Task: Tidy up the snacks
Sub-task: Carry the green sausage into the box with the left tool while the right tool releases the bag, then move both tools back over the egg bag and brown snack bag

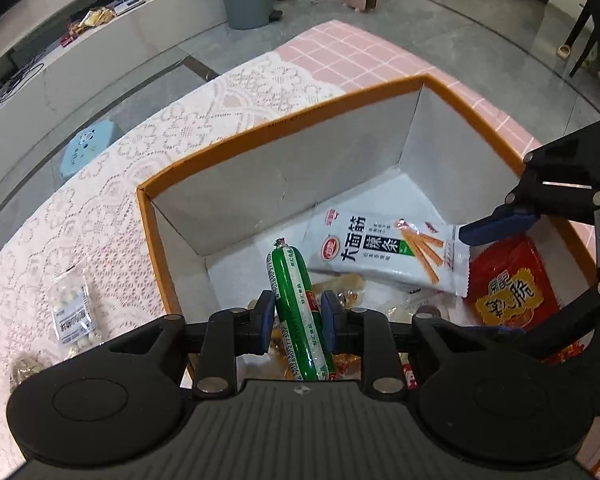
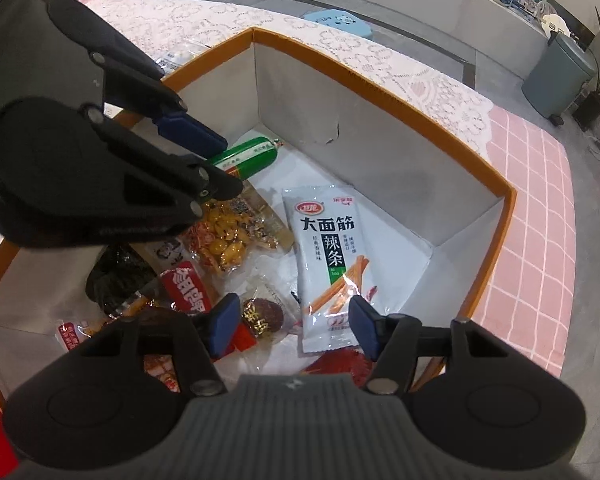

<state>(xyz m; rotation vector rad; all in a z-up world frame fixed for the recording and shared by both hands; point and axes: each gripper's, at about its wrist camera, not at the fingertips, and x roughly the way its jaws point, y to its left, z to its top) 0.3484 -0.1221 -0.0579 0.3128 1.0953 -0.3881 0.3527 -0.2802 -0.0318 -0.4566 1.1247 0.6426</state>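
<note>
Left gripper (image 1: 298,322): it is pinching the green plastic-wrapped sausage stick (image 1: 296,312) between its blue pads, above the inside of the box.
Right gripper (image 2: 292,322): its jaws are standing apart and are gripping nothing; it is hanging over the snacks in the box.
Box: the orange-rimmed cardboard box with white inner walls (image 1: 284,168) is sitting on the pink lace tablecloth (image 1: 80,216).
Inside the box: a white flat packet with orange strips printed on it (image 2: 328,260) is lying on the floor, beside a red packet (image 1: 508,284) and several mixed small snacks.
Outside the box: a small clear bag of pale candies (image 1: 72,312) is lying on the cloth, left of the box.
</note>
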